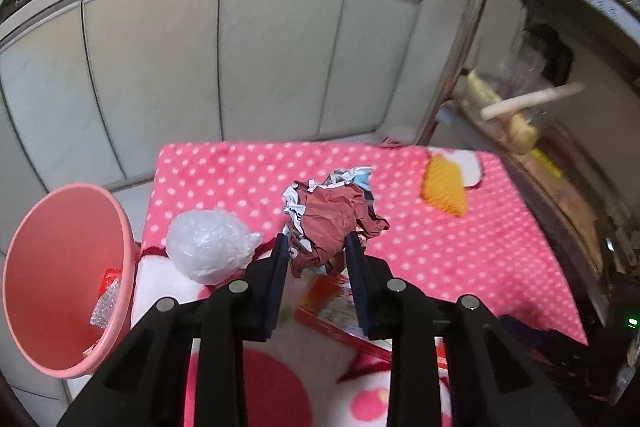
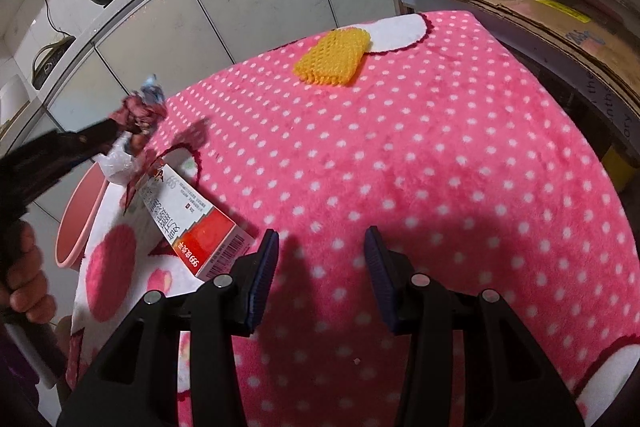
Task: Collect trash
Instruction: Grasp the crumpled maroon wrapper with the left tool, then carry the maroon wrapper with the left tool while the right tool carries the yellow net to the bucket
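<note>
Left hand-held gripper (image 1: 314, 239) closed on a crumpled wad of red and white paper (image 1: 334, 223), pads pressed into its lower flanks, wad apparently lifted just clear of the pink polka-dot blanket (image 2: 400, 167) that covers the table. Confirmed from the right wrist view, where the same wad (image 2: 140, 107) sits at the tip of the black fingers over the table's left edge. Right hand-held gripper (image 2: 320, 239) open and empty, hanging over bare blanket near the front.

Pink bin (image 1: 60, 267) low and to the left of the loaded gripper, beside the table edge, mouth tilted toward the camera, some wrappers already inside (a red scrap and something clear and crinkled). That offset the one thing the coming move turns on: by judgement a short swing left and down from the wad, with the white plastic bag ball (image 1: 208, 247) lying between gripper and bin rim, so a path over it rather than through it.

Still to collect, as things lie: the plastic ball, a red and white printed carton (image 2: 188, 223) flat on the blanket with its long axis running from near the right gripper's left finger away toward the bin, and a yellow foam net (image 2: 332, 59) at the far side. Carton nearer the right hand; net also on the right hand's side, though well apart from it.
</note>
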### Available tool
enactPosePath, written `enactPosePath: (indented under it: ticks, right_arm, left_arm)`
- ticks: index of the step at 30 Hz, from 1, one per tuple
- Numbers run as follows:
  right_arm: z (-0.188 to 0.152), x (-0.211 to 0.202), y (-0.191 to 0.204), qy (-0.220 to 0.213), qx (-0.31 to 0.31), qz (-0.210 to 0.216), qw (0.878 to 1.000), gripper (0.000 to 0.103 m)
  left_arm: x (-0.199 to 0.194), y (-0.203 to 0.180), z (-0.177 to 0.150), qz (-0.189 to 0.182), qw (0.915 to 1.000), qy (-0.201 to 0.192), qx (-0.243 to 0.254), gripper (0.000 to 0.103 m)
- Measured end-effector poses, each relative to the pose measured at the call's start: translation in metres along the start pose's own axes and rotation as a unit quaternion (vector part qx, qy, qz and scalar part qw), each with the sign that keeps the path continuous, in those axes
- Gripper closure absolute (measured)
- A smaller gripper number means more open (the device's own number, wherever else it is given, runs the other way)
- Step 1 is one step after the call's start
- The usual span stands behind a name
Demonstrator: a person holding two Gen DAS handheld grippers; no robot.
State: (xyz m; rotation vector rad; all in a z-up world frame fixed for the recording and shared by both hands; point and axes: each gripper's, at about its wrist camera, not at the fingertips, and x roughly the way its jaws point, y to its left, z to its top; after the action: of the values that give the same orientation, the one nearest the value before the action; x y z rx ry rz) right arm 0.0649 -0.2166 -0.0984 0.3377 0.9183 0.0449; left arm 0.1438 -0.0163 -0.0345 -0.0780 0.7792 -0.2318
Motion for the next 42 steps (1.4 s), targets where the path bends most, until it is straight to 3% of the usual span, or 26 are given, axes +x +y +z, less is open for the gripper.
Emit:
enactPosePath:
  ticks: [8,13,19,30,32,34,42]
  right_arm:
    - [0.010,0.001,-0.006,0.005,0.003,0.019,1.000,0.058]
    - [0.051,0.001,-0.018,-0.014,0.029,0.015,0.999,0.058]
    - [0.101,0.023,-0.015,-0.037,0.036,0.005,0.999,0.058]
    - [0.131,0.089,-0.009,0.008,0.017,-0.041,0.999,0.063]
    - [0.131,0.095,-0.008,0.010,0.011,-0.049,0.999,0.071]
    - [0.130,0.094,-0.009,0.007,0.006,-0.039,0.999,0.092]
    - [0.114,0.052,-0.008,-0.019,0.004,0.007,1.000,0.093]
  left_arm:
    - [-0.048,-0.004,-0.013,-0.026,0.9993,-0.027,0.004,0.075]
    - [-0.066,-0.001,-0.022,-0.055,0.9979,-0.035,0.002,0.075]
    - [-0.070,0.008,-0.028,-0.070,0.9968,-0.038,-0.008,0.075]
    - [-0.063,0.023,-0.035,-0.070,0.9970,-0.027,-0.019,0.075]
    - [-0.062,0.022,-0.036,-0.072,0.9969,-0.026,-0.019,0.075]
    - [-0.061,0.022,-0.037,-0.073,0.9969,-0.025,-0.018,0.075]
    - [-0.065,0.018,-0.037,-0.067,0.9973,-0.026,-0.016,0.075]
